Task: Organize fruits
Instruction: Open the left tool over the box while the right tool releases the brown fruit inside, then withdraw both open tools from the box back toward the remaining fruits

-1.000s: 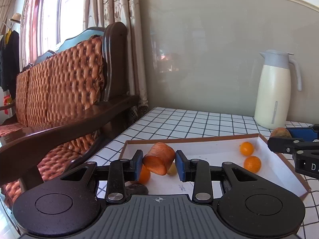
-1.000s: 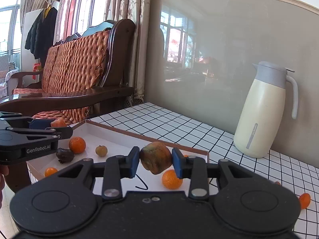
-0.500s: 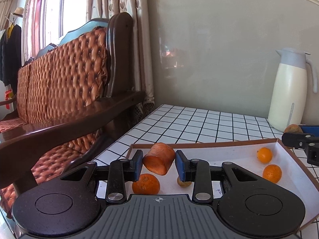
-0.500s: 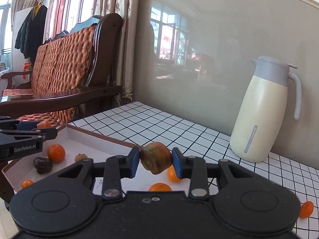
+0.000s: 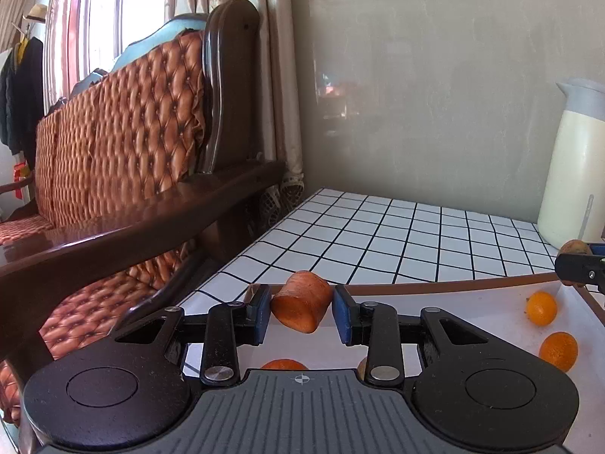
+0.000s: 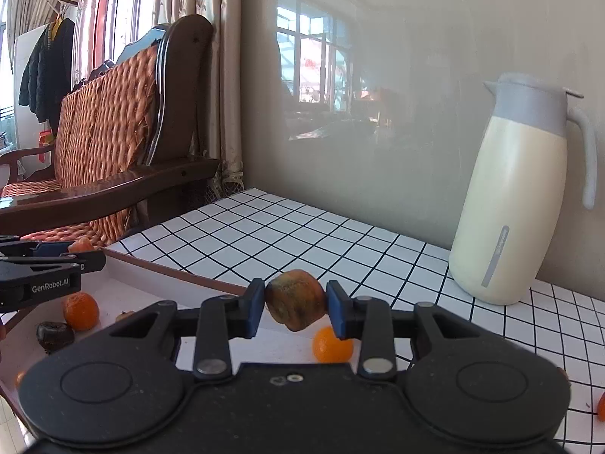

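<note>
Fruit sits in both our grippers — the left gripper is clamped on an orange chunk, cut face toward the camera, pinched between its two blue pads and held above the near-left part of the white tray. Our right gripper is closed on a mottled brown-orange fruit, squeezed between its pads over the tray's far rim. Both grippers tilt gently downward toward the checked tabletop. Small oranges lie loose in the tray, one just under the right gripper, and a dark fruit rests near the tray's left end. Further out stand a cream jug by the wall and a wooden bench to the left.
</note>
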`<state>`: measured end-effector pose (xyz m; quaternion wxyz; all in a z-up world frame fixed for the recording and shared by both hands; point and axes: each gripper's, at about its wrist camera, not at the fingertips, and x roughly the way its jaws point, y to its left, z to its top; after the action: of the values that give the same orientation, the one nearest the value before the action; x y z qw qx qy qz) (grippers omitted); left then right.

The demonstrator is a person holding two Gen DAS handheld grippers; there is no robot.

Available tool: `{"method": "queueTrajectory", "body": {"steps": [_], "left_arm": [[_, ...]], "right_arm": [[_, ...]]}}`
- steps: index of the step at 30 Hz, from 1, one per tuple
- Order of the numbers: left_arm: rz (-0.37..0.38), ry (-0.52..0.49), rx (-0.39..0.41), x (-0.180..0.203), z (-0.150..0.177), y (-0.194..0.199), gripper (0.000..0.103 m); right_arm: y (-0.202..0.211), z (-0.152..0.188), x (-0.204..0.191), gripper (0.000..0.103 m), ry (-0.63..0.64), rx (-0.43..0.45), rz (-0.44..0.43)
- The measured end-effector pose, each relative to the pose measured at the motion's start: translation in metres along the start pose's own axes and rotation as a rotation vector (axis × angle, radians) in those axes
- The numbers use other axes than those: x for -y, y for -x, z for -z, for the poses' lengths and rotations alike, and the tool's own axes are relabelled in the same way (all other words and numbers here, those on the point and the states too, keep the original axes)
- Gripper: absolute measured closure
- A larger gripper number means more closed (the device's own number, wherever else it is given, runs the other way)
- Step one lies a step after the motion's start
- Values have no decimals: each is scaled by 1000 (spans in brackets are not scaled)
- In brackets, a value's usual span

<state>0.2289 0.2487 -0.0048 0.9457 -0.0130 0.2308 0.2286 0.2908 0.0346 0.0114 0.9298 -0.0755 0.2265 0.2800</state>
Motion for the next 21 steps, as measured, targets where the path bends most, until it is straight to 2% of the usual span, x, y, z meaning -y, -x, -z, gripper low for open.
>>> {"method": "queueTrajectory", "body": {"steps": [2,3,4,5,6,8,12,21], "left_arm": [[6,-1,13,1,-1,-1,67],[18,3,13,1,-1,-1,67],[34,8,8,1,0,0,61],[36,19,9,0,1,2,20],[19,39,26,-1,2,7,0],[11,50,62,-3,3,14,0],[11,59,62,-9,4,16,0],[7,60,67,-11,9,33,0]], "right_arm": [[-5,0,0,76,9,-8,-13],[-8,-1,-1,71,26,-20,-9],[-10,-1,-2,42,42,-28,29],[-8,0,-2,20,47,3,83],[-3,2,-1,8,42,55,111],[-2,0,3,6,29,36,82],[2,1,4,6,0,45,70],[20,-2,-3,6,23,52,73]]}}
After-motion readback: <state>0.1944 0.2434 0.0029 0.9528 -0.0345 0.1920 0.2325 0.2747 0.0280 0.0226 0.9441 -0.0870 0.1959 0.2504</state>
